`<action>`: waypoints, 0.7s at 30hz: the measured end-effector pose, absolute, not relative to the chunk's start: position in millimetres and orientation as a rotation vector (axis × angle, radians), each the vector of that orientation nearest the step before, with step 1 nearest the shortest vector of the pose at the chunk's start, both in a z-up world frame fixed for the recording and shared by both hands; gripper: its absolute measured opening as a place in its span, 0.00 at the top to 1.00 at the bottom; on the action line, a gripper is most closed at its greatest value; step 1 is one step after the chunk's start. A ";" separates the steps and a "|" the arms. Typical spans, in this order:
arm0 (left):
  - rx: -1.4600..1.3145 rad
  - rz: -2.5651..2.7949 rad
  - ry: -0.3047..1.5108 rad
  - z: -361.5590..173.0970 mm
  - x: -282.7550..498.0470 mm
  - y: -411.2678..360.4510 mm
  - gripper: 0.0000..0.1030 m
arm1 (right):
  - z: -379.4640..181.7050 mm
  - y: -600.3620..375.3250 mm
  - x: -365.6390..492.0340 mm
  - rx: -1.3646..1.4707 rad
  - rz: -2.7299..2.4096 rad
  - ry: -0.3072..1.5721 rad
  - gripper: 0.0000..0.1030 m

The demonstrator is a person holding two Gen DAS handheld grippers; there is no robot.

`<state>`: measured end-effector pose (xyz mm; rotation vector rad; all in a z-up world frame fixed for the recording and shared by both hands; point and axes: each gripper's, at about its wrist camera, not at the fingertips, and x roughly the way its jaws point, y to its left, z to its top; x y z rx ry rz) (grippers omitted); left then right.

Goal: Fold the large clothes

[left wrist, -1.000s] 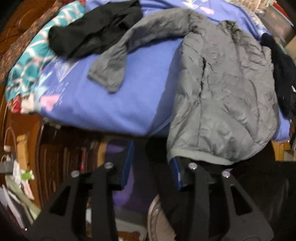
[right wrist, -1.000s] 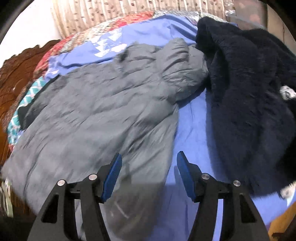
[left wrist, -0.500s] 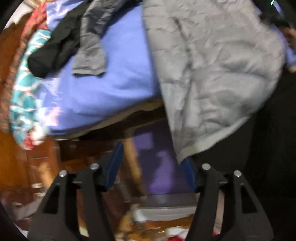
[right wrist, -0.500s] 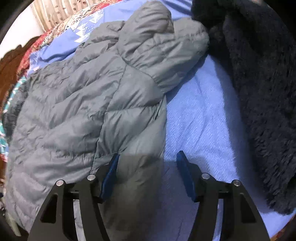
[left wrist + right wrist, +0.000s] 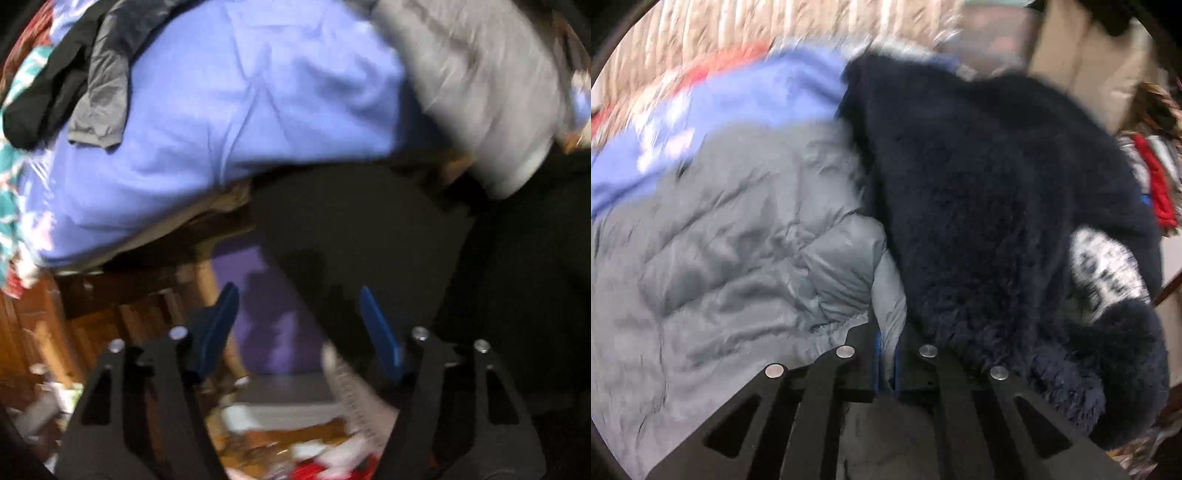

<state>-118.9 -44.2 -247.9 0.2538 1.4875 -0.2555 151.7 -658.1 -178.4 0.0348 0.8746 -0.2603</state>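
The left wrist view looks straight down past the edge of the bed point(image 5: 229, 110), taking in the blue blanket, the dark wooden frame and blurred clutter on the floor below; none of that floor shows in the right wrist view. At the upper left of this view a grey sleeve point(image 5: 107, 96) lies across the blanket beside a black garment point(image 5: 40, 103), and the body of the grey puffer jacket point(image 5: 491, 85) hangs blurred at the upper right, over the bed's edge. A person's dark-clothed leg point(image 5: 369, 236) fills the middle.

Only the right wrist view shows the dark navy fleece garment point(image 5: 997, 192), which lies to the right of the jacket point(image 5: 731, 258) and touches it along one side.

The left claw point(image 5: 299, 328) is spread and still opening, with nothing between its blue pads; they hang over the floor, clear of the jacket. The right claw point(image 5: 886, 360) is pressed together, pinching a fold of the jacket's grey fabric at its edge next to the fleece.

The jacket lies spread on the bed, its long axis running from the pinched edge away toward the upper left in the right wrist view.
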 end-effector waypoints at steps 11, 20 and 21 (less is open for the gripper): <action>-0.449 -0.125 0.992 -149.1 48.1 17.4 0.37 | -171.0 -658.7 83.9 0.248 -0.097 0.756 0.48; -1.155 0.169 1.156 -291.3 155.5 68.8 0.94 | -184.5 -638.4 77.4 0.238 -0.073 0.834 0.40; -1.244 0.167 1.107 -295.7 149.5 78.1 0.97 | -189.2 -639.3 78.1 0.226 -0.083 0.862 0.40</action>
